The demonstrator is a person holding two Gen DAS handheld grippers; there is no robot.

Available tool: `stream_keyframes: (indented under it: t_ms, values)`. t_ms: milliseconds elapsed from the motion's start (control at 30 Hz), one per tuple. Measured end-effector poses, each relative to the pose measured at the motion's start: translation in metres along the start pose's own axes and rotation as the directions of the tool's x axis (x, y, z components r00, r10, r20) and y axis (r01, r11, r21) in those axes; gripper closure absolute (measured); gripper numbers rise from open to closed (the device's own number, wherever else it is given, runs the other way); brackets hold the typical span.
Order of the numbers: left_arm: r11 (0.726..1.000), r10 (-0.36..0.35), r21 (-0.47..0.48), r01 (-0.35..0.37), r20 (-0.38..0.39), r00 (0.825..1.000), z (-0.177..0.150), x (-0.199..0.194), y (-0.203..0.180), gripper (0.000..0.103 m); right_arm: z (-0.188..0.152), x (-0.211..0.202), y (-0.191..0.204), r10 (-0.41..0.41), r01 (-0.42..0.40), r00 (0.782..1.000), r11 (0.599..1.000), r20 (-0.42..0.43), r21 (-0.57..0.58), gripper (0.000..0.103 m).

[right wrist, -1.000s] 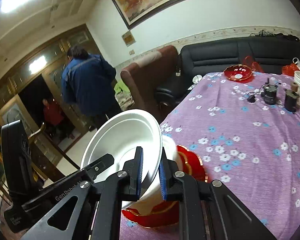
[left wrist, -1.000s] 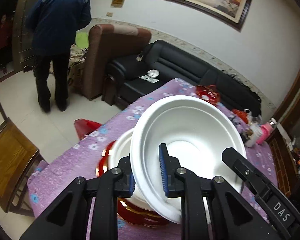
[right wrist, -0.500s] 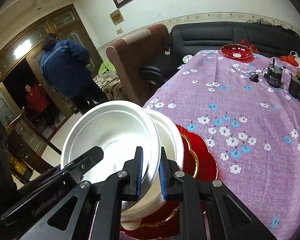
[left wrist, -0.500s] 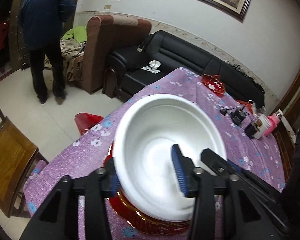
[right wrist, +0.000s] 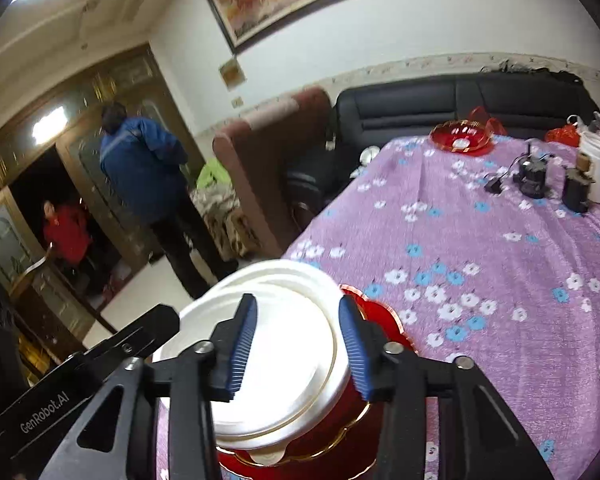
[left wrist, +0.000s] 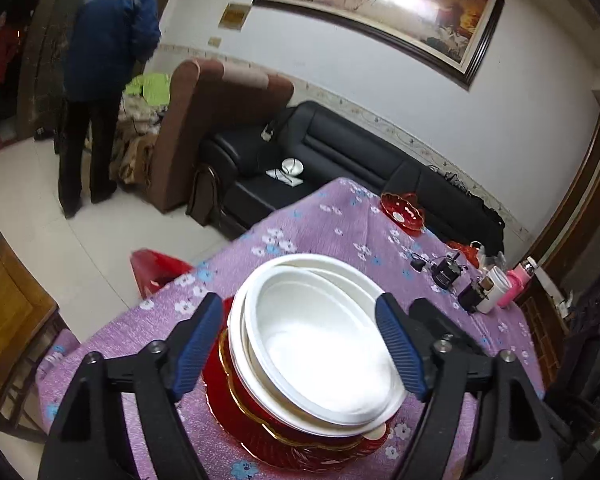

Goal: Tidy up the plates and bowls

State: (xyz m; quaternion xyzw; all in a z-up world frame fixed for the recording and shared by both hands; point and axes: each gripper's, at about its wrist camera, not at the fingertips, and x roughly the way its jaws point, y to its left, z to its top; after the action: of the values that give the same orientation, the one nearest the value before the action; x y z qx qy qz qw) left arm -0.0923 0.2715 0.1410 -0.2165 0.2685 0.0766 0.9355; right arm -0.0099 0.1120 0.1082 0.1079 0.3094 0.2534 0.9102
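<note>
White bowls [left wrist: 320,344] sit nested in a stack on red gold-rimmed plates [left wrist: 260,440] near the table's near corner. The stack also shows in the right wrist view [right wrist: 284,360], on the red plates [right wrist: 384,320]. My left gripper [left wrist: 300,344] is open, its blue pads wide apart on either side of the top bowl and holding nothing. My right gripper [right wrist: 296,352] is open above the same stack, jaws apart and empty. The left gripper's body [right wrist: 80,380] shows at lower left in the right wrist view.
A purple flowered tablecloth [right wrist: 480,248] covers the table. A red dish [right wrist: 460,140] sits at the far end. Small black devices [right wrist: 534,176], a white cup [right wrist: 596,168] and a pink bottle stand at the right. A sofa, an armchair and a standing person are beyond.
Both grippers were shut on the top white bowl's rim. The bowl has come down into the stack, and both grippers have opened and let it go.
</note>
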Motion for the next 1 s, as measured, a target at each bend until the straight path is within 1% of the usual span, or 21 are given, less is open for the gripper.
stream_keyframes:
  t_ms: [67, 133, 167, 233, 267, 367, 500, 667, 833, 1000]
  values:
    - [0.996, 0.074, 0.048, -0.077, 0.046, 0.996, -0.002, -0.008, -0.011, 0.018, 0.001, -0.009, -0.002, -0.012, 0.012, 1.0, 1.0, 0.025, -0.001, 0.05]
    - [0.986, 0.139, 0.079, -0.147, 0.097, 0.986, -0.004, -0.013, -0.019, 0.008, -0.001, -0.018, -0.004, -0.034, 0.035, 0.998, 0.999, 0.048, -0.002, 0.046]
    - [0.979, 0.172, 0.091, -0.184, 0.127, 0.977, -0.004, -0.017, -0.023, 0.007, -0.002, -0.022, -0.005, -0.042, 0.042, 0.998, 0.999, 0.057, -0.001, 0.044]
    - [0.966, 0.213, 0.109, -0.233, 0.173, 0.962, -0.005, -0.025, -0.029, 0.006, -0.004, -0.03, -0.009, -0.047, 0.047, 0.996, 0.999, 0.073, 0.01, 0.04]
    - [0.963, 0.22, 0.116, -0.243, 0.182, 0.958, -0.004, -0.026, -0.031, 0.005, -0.006, -0.033, -0.011, -0.05, 0.049, 0.995, 0.999, 0.081, 0.013, 0.037]
    - [0.959, 0.225, 0.133, -0.252, 0.186, 0.956, -0.005, -0.029, -0.037, 0.005, -0.01, -0.042, -0.016, -0.07, 0.068, 0.993, 0.998, 0.099, 0.018, 0.033]
    - [0.954, 0.232, 0.149, -0.26, 0.184, 0.955, -0.008, -0.031, -0.044, 0.005, -0.016, -0.05, -0.025, -0.082, 0.078, 0.992, 0.996, 0.101, 0.042, 0.03]
    - [0.952, 0.233, 0.16, -0.261, 0.173, 0.957, -0.012, -0.035, -0.05, 0.005, -0.023, -0.059, -0.033, -0.093, 0.086, 0.991, 0.994, 0.096, 0.069, 0.028]
    - [0.948, 0.231, 0.177, -0.263, 0.181, 0.956, -0.017, -0.043, -0.059, 0.005, -0.03, -0.071, -0.026, -0.127, 0.124, 0.985, 0.992, 0.117, 0.034, 0.025]
    - [0.944, 0.225, 0.201, -0.262, 0.189, 0.956, -0.021, -0.051, -0.07, 0.005, -0.034, -0.084, -0.016, -0.138, 0.14, 0.98, 0.99, 0.142, -0.005, 0.019]
